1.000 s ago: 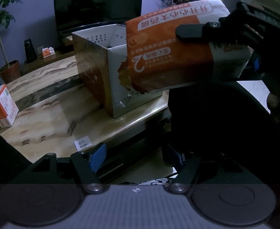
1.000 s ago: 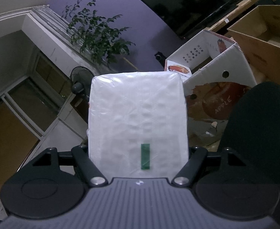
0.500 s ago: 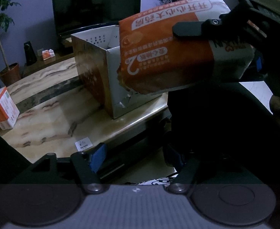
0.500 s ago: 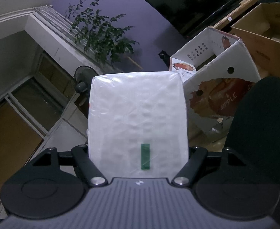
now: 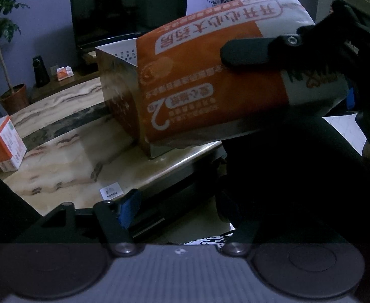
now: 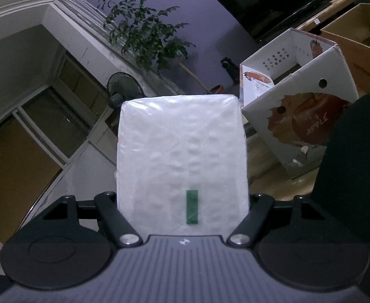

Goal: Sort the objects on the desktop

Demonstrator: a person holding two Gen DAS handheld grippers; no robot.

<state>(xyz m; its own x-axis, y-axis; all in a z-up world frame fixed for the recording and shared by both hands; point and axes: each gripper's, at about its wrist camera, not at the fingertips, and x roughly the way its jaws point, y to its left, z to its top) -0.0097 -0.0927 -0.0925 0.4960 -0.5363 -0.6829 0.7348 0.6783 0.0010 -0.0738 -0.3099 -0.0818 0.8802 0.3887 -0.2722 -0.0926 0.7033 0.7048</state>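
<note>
The right tool (image 6: 182, 202) is clamped on a soft white-and-orange plastic-wrapped tissue pack (image 5: 222, 80), holding it in the air with its far end near the open top of the white cardboard apple carton (image 5: 124, 93) that stands on the marble-patterned surface (image 5: 66, 156). From the right wrist view the same pack (image 6: 182, 164) fills the middle of the frame, its plain white side with a small green tab facing the camera, and the carton (image 6: 303, 111) sits ahead and to the right, with a small printed box already leaning inside it. The left tool (image 5: 177, 207) is apart and empty, low over the near edge of the surface, with only its blue-padded left finger (image 5: 129, 205) clearly seen.

The step in hand looks like carrying the pack to the carton and dropping it in. The pack is tilted and wide against the opening, so its leading corner could catch the carton's rim and push the light carton along the surface, or tip it toward the edge it stands close to. The wrapper is slippery and the filling yields, so a squeeze at one end may let the pack sag or slide out early. A small orange-and-white carton (image 5: 4, 144) waits well apart on the left of the surface, probably to be sorted later.
</note>
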